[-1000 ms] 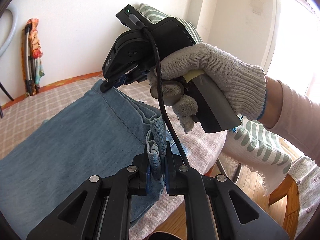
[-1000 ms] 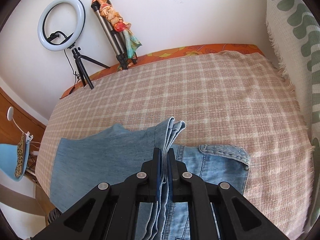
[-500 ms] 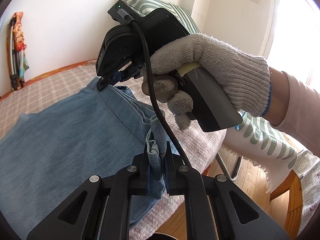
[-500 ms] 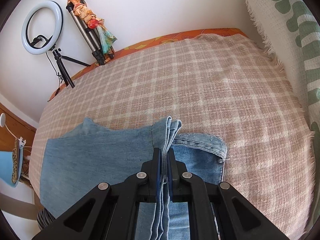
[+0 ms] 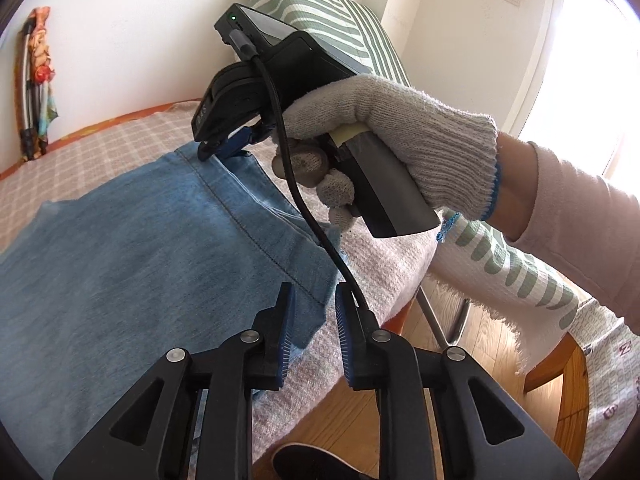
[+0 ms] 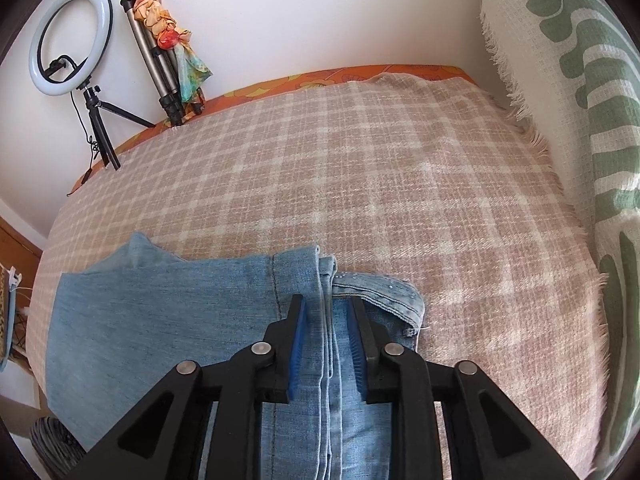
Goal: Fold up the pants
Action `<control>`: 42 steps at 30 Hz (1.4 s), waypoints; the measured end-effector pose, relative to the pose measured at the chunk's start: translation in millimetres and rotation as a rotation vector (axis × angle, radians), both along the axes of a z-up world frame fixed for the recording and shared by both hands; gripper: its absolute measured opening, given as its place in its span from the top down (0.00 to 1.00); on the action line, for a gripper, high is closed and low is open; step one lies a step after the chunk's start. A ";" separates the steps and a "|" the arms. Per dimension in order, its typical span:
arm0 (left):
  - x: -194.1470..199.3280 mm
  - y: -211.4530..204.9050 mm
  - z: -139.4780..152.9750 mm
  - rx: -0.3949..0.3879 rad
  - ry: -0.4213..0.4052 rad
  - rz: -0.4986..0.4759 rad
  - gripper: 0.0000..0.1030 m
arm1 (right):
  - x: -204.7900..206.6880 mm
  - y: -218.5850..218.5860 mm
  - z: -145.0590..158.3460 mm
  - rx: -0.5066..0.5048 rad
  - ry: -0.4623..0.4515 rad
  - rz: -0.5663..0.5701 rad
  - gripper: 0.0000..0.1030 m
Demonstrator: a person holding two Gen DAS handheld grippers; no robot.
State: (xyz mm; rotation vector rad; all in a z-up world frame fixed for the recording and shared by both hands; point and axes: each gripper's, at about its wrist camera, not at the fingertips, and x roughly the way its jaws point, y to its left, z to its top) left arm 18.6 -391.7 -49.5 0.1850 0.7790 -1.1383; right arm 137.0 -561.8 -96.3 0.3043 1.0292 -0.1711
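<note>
Fingers (image 6: 298, 320) apart over folded pants (image 6: 160, 312)

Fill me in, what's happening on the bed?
A person with a hand-held gripper in each hand is folding jeans on a plaid blanket. The hem end lies folded over the waistband. Both the left gripper and the right gripper are open, fingers on either side of the denim edges without pinching them.

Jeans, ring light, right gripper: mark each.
jeans (image 6: 160, 312), right wrist view, flat denim panel left of the hem
ring light (image 6: 71, 40), right wrist view, white ring
right gripper (image 5: 224, 148), left wrist view, jaws over the jeans' far edge
</note>
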 end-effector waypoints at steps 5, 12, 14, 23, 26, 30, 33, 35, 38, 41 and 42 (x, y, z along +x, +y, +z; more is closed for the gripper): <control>10.4 34.1 16.9 -0.033 -0.014 0.068 0.69 | -7.7 5.3 21.9 -0.040 -0.059 -0.015 0.62; 33.6 100.0 29.7 -0.048 -0.038 0.218 0.65 | -14.2 46.4 54.0 -0.061 -0.155 0.043 0.50; 42.7 125.7 28.1 -0.040 -0.040 0.282 0.65 | -13.7 65.0 61.1 -0.040 -0.177 0.082 0.50; 88.6 249.7 0.6 0.051 -0.012 0.589 0.64 | 10.1 169.8 66.2 0.052 -0.193 0.308 0.50; 98.7 281.8 -13.9 0.073 0.010 0.673 0.64 | 22.2 211.5 61.2 0.068 -0.185 0.388 0.50; 107.4 315.4 -39.6 0.076 0.108 0.736 0.65 | 39.7 267.9 49.4 0.093 -0.154 0.496 0.50; 110.3 329.6 -55.6 0.050 0.200 0.764 0.65 | 56.0 307.4 37.6 0.108 -0.109 0.560 0.50; 109.5 333.9 -61.9 0.043 0.227 0.788 0.65 | 63.8 333.6 30.6 0.110 -0.076 0.602 0.50; 109.1 336.8 -66.4 0.025 0.252 0.800 0.64 | 73.9 367.1 21.3 0.136 -0.024 0.661 0.50; 108.5 338.3 -68.1 0.040 0.241 0.801 0.64 | 85.8 396.0 9.3 0.160 0.042 0.697 0.50; 108.3 341.0 -70.0 0.045 0.245 0.800 0.64 | 90.0 404.5 4.7 0.151 0.063 0.702 0.51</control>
